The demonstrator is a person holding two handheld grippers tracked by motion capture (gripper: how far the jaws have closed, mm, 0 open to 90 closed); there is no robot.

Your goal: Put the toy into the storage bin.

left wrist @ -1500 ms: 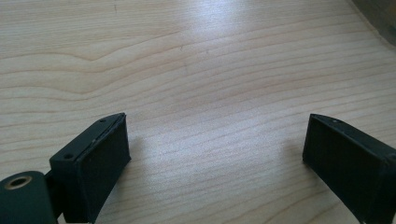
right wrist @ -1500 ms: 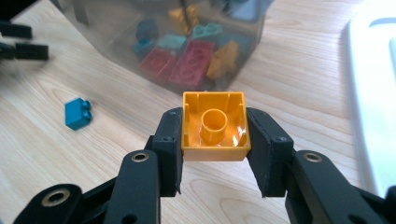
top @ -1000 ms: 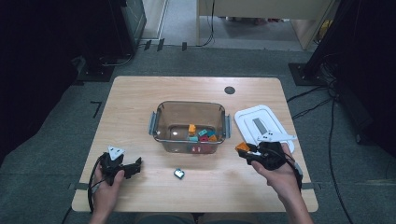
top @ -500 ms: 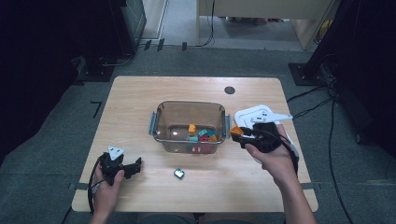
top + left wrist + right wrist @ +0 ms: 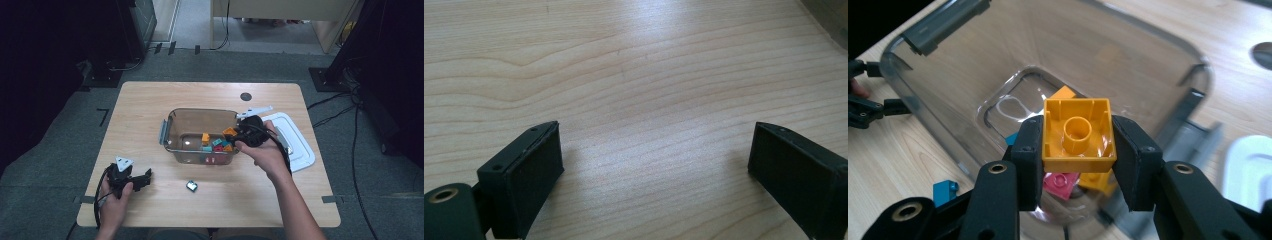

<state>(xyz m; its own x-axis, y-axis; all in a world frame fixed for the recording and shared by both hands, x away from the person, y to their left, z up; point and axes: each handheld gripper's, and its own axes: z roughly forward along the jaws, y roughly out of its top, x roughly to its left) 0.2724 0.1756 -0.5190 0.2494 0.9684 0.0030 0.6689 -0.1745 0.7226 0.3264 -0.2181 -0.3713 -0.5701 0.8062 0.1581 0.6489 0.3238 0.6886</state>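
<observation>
Right tool (image 5: 235, 134) moved over bin (image 5: 172, 120) | grips orange brick (image 5: 1077, 135)

- A light wooden table (image 5: 150, 105) stands on grey carpet floor (image 5: 65, 150).
- Black cables (image 5: 345, 105) trail over the floor at the right.
- Dark equipment (image 5: 135, 25) stands behind, at the left.

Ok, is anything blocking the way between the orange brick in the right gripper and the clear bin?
Nothing visible does. The right gripper holds the orange brick over the open clear bin; the white lid lies off to the side on the table, apart from the opening.
</observation>
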